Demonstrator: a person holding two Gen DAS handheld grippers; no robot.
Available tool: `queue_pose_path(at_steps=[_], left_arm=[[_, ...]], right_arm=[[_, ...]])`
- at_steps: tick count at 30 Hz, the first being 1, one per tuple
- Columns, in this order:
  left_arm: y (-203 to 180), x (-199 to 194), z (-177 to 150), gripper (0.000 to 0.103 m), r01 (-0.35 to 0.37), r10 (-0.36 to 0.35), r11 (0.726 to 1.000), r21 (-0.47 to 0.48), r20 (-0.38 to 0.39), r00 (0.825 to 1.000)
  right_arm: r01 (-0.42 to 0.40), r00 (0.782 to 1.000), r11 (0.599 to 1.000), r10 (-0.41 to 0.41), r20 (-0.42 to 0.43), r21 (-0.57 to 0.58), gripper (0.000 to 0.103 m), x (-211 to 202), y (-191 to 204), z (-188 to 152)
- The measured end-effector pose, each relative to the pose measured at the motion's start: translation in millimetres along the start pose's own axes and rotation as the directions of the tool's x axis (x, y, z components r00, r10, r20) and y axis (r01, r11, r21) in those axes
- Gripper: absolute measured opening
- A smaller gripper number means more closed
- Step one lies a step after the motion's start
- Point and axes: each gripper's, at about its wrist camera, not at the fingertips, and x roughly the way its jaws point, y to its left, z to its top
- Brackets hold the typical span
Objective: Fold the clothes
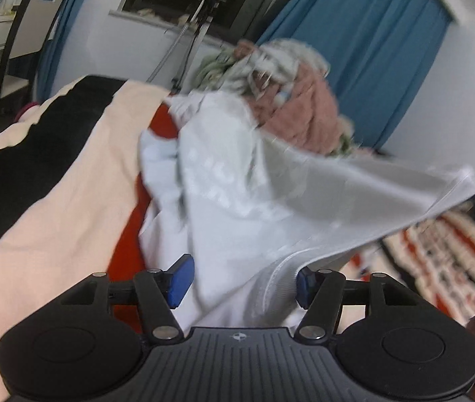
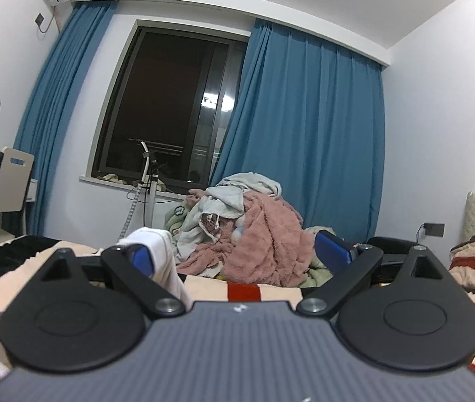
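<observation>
The white garment [image 1: 237, 201] lies bunched over the striped blanket [image 1: 70, 184], blurred, its long axis running from the left gripper [image 1: 241, 281] away toward the laundry pile [image 1: 291, 100]. Cloth sits between that gripper's wide jaws. The right gripper [image 2: 237, 254] also stands wide, white cloth against its left pad. Blue curtains [image 2: 304, 134] flank a dark window [image 2: 170, 107].

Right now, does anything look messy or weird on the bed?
Yes. A jumbled pile of clothes with a fluffy pink blanket sits heaped at the far side of the striped bed cover, below the window. Nothing in it is folded. Closer in, a white garment hangs crumpled and stretched between the open left gripper fingers.
</observation>
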Motion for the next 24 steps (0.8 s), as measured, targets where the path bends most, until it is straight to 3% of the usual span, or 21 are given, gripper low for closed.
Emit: queue_pose_path(at_steps=[4,7,10,13,19,24], left_arm=[[-6,11,-7,0.079,-0.104,0.109,0.989,0.102,-0.040,0.993],[-10,19,-11,0.084,-0.160,0.175,0.970,0.181,-0.068,0.982],[-7,25,-14,0.089,-0.176,0.197,0.963,0.205,-0.087,0.977],[-7,27,-14,0.091,-0.212,0.230,0.951,0.225,-0.058,0.971],[-7,19,-8,0.092,-0.270,0.271,0.940,0.209,0.026,0.962],[-6,12,-3,0.093,-0.312,0.299,0.931,0.192,0.091,0.950]], right_arm=[[0.016,0.999,1.000,-0.015,-0.035,0.027,0.096,6,-7,-3],[0.041,0.995,0.998,-0.035,-0.090,0.058,0.096,15,-16,-6],[0.062,0.986,0.995,-0.049,-0.158,0.079,0.096,27,-24,-15],[0.079,0.973,0.993,-0.057,-0.222,0.090,0.096,38,-29,-27],[0.098,0.935,0.978,-0.027,-0.355,0.182,0.096,53,-41,-55],[0.146,0.879,0.952,-0.001,-0.476,0.269,0.096,59,-47,-83]])
